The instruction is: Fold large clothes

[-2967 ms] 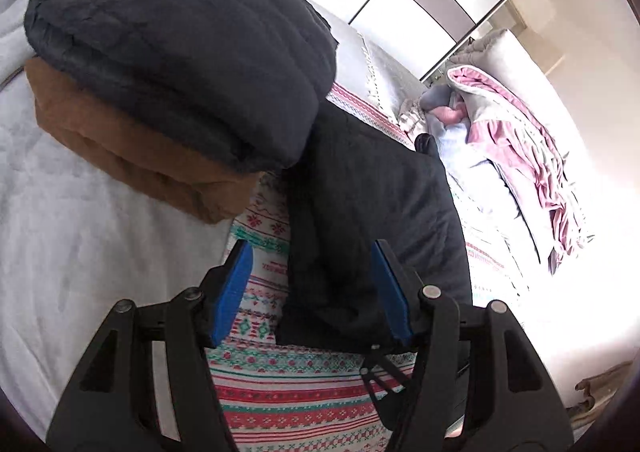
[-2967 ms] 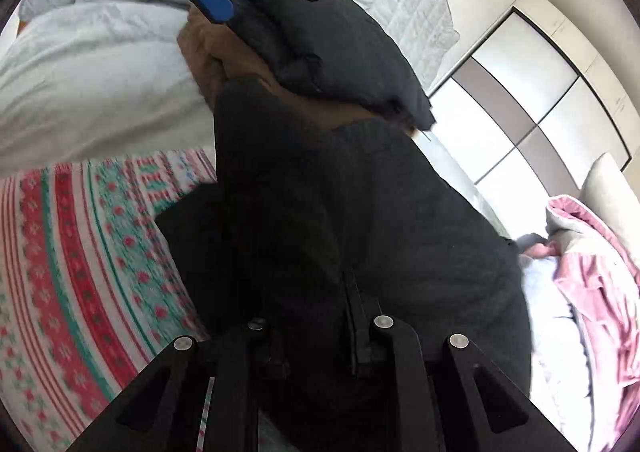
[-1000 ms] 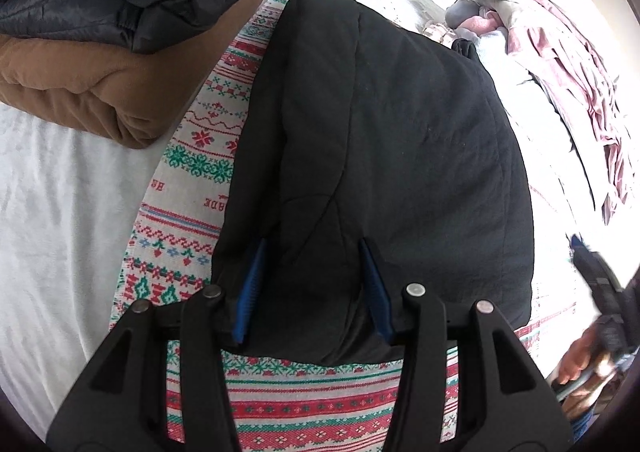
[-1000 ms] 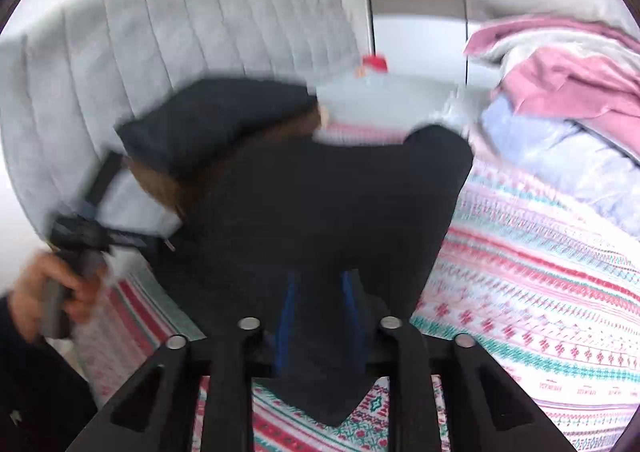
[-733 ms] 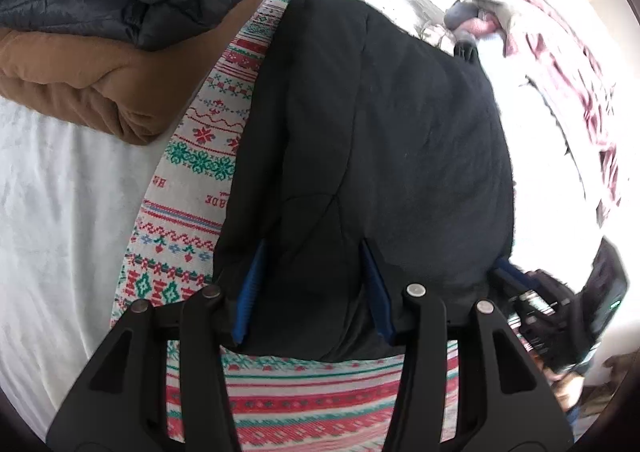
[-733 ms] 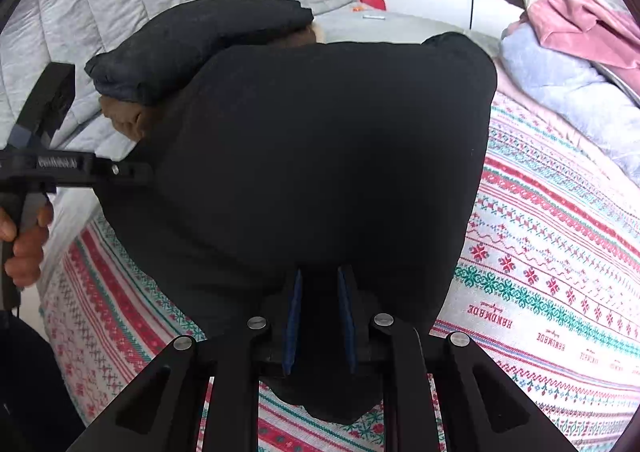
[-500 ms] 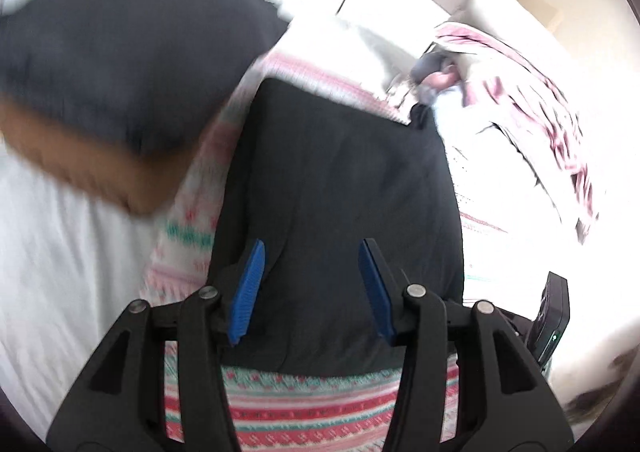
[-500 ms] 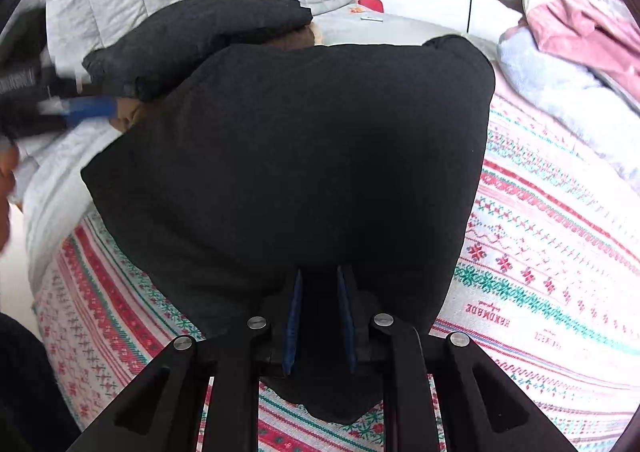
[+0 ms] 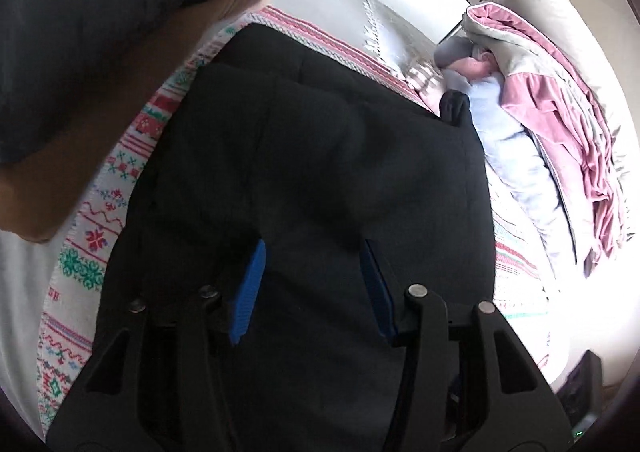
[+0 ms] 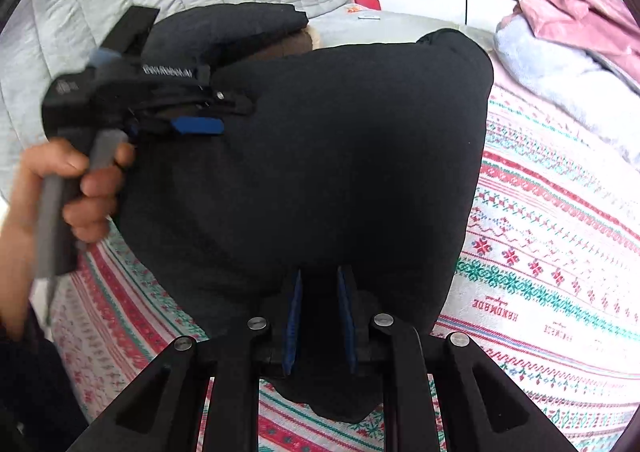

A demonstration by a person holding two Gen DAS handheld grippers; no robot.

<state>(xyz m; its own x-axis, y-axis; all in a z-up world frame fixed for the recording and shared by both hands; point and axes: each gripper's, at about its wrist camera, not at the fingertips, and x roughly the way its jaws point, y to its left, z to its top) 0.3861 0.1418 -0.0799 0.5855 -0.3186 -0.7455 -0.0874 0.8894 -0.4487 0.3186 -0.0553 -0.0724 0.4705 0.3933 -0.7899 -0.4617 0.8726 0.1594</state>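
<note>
Risk: my right gripper (image 10: pixel 319 316) pinches the black garment's (image 10: pixel 320 155) near hem; my left gripper (image 9: pixel 310 284) hovers half-open above it, so lifting one-handed could unfold it.

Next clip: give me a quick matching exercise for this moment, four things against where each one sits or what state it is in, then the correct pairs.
Things:
1. black garment
2. brown folded item
3. pink blanket
4. right gripper

Places or states:
A. heaped at the far side of the bed, beside the cushions
B. closed on the near edge of dark cloth
C. spread over the patterned red, green and white blanket
D. stacked under a dark quilted jacket

Pairs: 1-C, 2-D, 3-A, 4-B
</note>
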